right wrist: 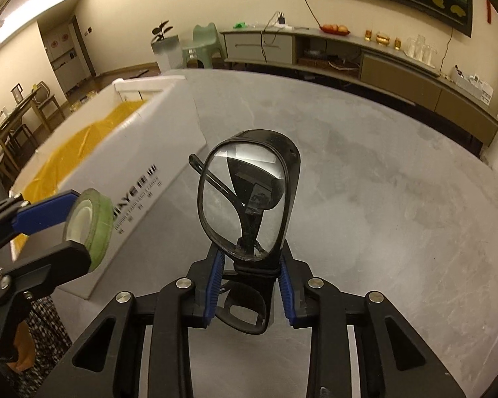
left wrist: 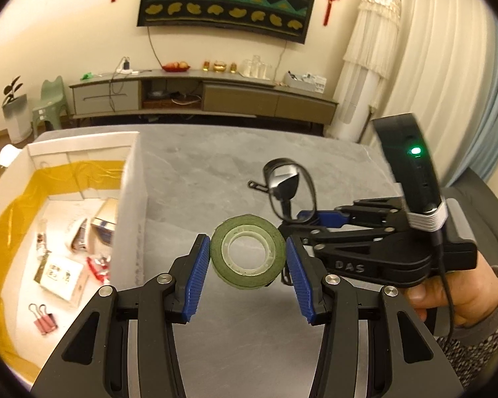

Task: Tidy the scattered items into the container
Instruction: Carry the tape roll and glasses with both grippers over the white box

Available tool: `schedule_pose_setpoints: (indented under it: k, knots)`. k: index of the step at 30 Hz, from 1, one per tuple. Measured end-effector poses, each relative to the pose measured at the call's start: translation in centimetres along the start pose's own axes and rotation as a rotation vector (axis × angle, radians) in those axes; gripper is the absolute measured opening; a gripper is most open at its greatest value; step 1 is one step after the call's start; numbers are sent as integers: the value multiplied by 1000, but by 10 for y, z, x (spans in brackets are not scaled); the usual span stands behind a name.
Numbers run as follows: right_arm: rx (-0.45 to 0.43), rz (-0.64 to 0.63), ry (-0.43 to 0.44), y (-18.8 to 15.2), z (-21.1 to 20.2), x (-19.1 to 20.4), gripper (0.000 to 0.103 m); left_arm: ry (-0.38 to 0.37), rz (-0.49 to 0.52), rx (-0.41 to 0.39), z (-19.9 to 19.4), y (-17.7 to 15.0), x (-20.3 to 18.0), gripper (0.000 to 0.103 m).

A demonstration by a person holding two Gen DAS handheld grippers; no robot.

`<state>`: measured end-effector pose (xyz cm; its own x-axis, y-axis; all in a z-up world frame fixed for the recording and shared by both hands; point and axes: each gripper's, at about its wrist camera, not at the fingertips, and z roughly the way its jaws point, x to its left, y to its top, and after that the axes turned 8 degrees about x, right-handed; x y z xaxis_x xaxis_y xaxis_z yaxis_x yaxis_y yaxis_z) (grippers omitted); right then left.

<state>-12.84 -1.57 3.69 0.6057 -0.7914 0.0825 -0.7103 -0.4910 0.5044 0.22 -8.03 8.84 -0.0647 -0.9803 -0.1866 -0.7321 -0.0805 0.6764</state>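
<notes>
My left gripper [left wrist: 248, 258] is shut on a green tape roll [left wrist: 248, 251] and holds it above the grey table, just right of the white box [left wrist: 129, 199]. The roll also shows in the right wrist view [right wrist: 93, 224], next to the box's side [right wrist: 142, 179]. My right gripper [right wrist: 250, 272] is shut on black-framed glasses [right wrist: 245, 199], gripped at the bridge, one lens upright above the fingers. In the left wrist view the glasses [left wrist: 289, 189] hang behind the tape roll, with the right gripper [left wrist: 302, 219] reaching in from the right.
The white box, lined with yellow plastic [left wrist: 13, 219], holds pink binder clips [left wrist: 44, 318], a small carton [left wrist: 61, 275] and other small items. The grey table [right wrist: 381, 182] stretches ahead. A low TV cabinet [left wrist: 202, 93] stands against the far wall.
</notes>
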Motion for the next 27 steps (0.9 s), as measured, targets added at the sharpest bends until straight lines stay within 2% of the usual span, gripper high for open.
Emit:
schedule_pose_setpoints:
  k: [15,27]
  knots:
    - [-175,-16,30,17,-64,52,33,15,-42,-100,-56,2,20,49]
    - [-267,-69,87,33,-99,104,33,37,-111,-183,-95,3,51,49]
